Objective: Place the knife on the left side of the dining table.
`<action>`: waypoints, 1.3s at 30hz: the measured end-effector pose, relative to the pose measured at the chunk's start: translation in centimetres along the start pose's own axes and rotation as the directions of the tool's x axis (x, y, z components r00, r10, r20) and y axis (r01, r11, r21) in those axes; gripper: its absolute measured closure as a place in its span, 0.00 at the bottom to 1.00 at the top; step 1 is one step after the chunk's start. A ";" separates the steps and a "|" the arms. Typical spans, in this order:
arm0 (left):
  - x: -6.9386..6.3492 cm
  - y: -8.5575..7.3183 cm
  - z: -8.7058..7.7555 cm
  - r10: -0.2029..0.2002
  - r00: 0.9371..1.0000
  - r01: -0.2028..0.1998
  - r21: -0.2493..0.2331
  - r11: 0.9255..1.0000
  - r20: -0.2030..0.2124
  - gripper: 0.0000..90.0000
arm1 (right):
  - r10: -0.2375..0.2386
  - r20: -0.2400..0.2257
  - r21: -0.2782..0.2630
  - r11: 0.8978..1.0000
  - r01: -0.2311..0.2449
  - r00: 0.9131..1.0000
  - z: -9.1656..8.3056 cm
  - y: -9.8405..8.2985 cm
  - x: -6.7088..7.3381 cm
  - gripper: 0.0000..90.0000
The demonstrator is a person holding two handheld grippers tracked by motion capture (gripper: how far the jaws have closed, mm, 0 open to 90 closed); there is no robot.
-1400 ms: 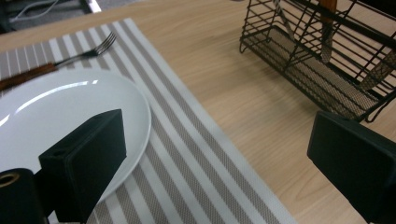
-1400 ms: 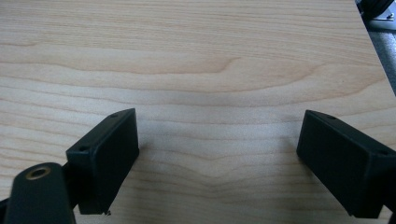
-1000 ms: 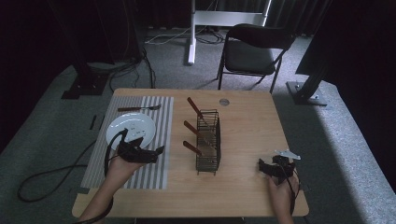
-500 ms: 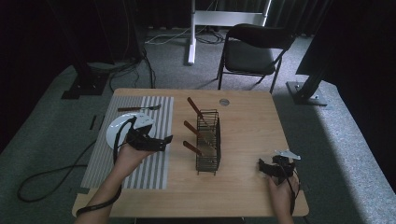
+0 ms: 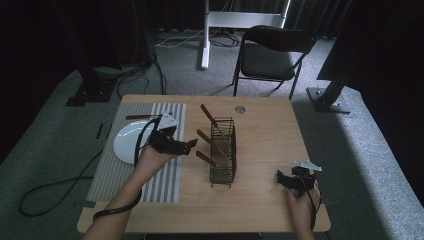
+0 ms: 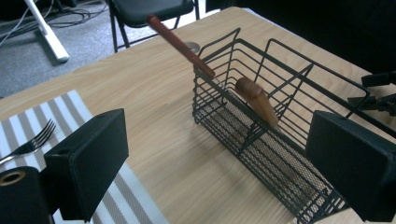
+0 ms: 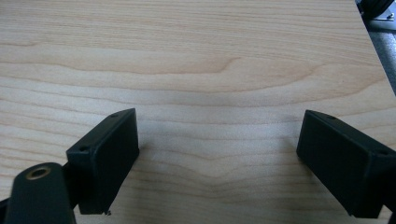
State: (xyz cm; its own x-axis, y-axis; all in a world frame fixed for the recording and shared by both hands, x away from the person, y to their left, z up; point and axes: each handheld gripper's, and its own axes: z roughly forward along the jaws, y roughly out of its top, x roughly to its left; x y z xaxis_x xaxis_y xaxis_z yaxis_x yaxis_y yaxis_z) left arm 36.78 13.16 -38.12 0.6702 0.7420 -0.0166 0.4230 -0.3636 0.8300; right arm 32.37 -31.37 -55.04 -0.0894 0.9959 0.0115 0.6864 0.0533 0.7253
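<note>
the left hand-held gripper (image 5: 189,145) hovers wide and empty just beside the wire basket (image 5: 223,150), apparently lined up for a wooden-handled utensil (image 6: 256,101) leaning inside it. right hand-held gripper (image 5: 283,180) rests wide, well apart from the basket.

Black wire basket (image 6: 280,154), matt wood table (image 7: 196,60)

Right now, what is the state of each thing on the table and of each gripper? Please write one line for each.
Left gripper: open, holding nothing, pointed at the basket.
Right gripper: open, holding nothing, low over bare table.
Basket: upright, three wooden-handled utensils leaning out.
Nearest handle: tilted over the basket's rim.
Plate: on the striped mat, nothing visible on it.
Fork: flat on the mat.
</note>
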 end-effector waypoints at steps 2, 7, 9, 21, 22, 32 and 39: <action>0.0 0.3 0.4 -0.011 1.000 0.011 -0.002 1.000 0.018 0.08 | 0.000 0.000 0.000 1.000 0.000 1.000 0.0 0.0 0.0 0.13; 0.2 0.5 1.2 -0.032 0.998 0.032 -0.003 0.999 0.046 0.15 | 0.000 0.000 0.000 1.000 0.000 1.000 0.0 0.0 0.0 0.13; 0.3 0.5 1.8 -0.046 0.997 0.046 0.004 0.999 0.063 0.17 | 0.000 0.000 0.000 1.000 0.000 1.000 0.0 0.0 0.0 0.13; 0.5 0.6 2.9 -0.099 0.987 0.098 0.014 0.995 0.130 0.38 | 0.001 -0.001 0.001 1.000 -0.001 1.000 0.0 0.0 0.0 0.13; 0.5 0.6 3.0 -0.104 0.982 0.104 0.004 0.995 0.157 0.46 | 0.001 0.000 0.001 1.000 -0.001 1.000 0.0 0.0 0.0 0.13; 0.4 0.6 3.3 -0.110 0.973 0.109 0.019 0.994 0.203 0.64 | 0.001 0.000 0.001 1.000 -0.001 1.000 0.0 0.0 0.0 0.13; 0.7 0.4 3.4 -0.142 0.963 0.141 0.022 0.990 0.229 0.75 | 0.001 -0.001 0.001 1.000 -0.001 1.000 0.0 0.0 0.0 0.13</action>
State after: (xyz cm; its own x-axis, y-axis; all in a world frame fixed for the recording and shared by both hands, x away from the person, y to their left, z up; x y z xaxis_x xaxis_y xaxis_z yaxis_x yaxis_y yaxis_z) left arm 39.51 11.64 -39.75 0.7251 0.6370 -0.2616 0.5266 -0.2681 0.8067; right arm 32.36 -31.37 -55.03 -0.0891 0.9959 0.0126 0.6874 0.0524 0.7244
